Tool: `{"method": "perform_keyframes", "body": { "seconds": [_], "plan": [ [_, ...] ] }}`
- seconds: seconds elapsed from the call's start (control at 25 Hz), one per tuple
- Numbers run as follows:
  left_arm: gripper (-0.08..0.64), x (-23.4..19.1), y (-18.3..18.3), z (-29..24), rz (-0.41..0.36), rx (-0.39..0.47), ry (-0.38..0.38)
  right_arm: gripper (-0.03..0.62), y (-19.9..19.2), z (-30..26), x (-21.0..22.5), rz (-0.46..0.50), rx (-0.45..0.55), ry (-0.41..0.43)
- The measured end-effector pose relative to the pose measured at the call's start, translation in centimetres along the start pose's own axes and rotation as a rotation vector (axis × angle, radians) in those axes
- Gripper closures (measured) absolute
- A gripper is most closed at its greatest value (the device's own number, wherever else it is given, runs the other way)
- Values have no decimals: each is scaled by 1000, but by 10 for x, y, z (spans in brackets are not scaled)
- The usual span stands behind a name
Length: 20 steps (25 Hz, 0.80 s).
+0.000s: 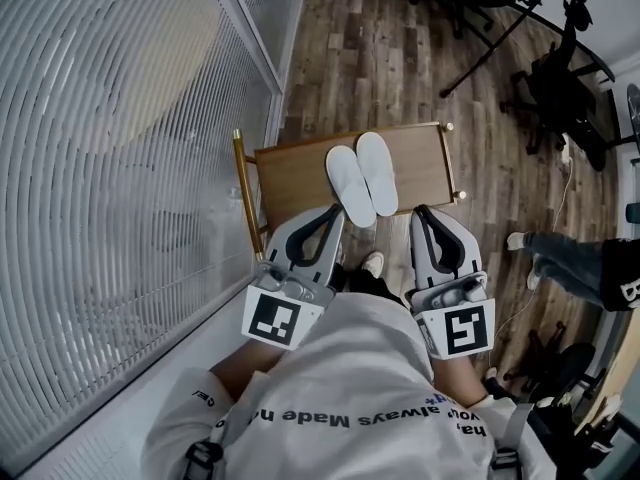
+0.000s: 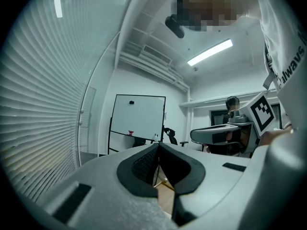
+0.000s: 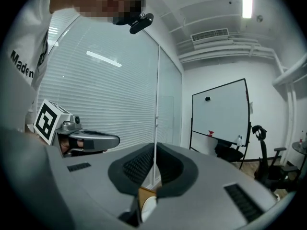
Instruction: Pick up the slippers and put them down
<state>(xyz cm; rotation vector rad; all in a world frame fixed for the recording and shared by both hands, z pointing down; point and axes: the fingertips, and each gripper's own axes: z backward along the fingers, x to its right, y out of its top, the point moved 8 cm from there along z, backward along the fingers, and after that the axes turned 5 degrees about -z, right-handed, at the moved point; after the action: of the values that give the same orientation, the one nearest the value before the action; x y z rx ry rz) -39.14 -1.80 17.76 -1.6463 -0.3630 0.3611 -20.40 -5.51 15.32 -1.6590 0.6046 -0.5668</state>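
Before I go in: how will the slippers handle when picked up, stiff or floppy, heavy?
The slippers look thin and flat, so probably light and floppy; gripped at one end, the rest would likely droop. They lie side by side, apparently touching, so lifting one may drag the other. The table looks smooth, so a push would probably slide them.

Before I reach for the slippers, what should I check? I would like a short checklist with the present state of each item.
1. Slippers lie side by side on the wooden table: ok.
2. Left tool holds nothing: ok.
3. Right tool holds nothing: ok.
4. Both sets of jaws are open for a grasp: not ok, both are shut.
5. Both tools point toward the slippers: ok.
6. Whether the slippers are stuck together: cannot tell.
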Motion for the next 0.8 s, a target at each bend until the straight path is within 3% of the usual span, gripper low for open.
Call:
{"method": "perform_keyframes", "body": {
  "seconds": [0.4,0.8],
  "plan": [
    [546,-8,-46,-13,16,-61,17,572,-61,-21,10,-56,-114,55],
    [545,-21,-113,-35,24,-161,-4,506,-135,-53,18,-95,-215,65]
  ]
}}
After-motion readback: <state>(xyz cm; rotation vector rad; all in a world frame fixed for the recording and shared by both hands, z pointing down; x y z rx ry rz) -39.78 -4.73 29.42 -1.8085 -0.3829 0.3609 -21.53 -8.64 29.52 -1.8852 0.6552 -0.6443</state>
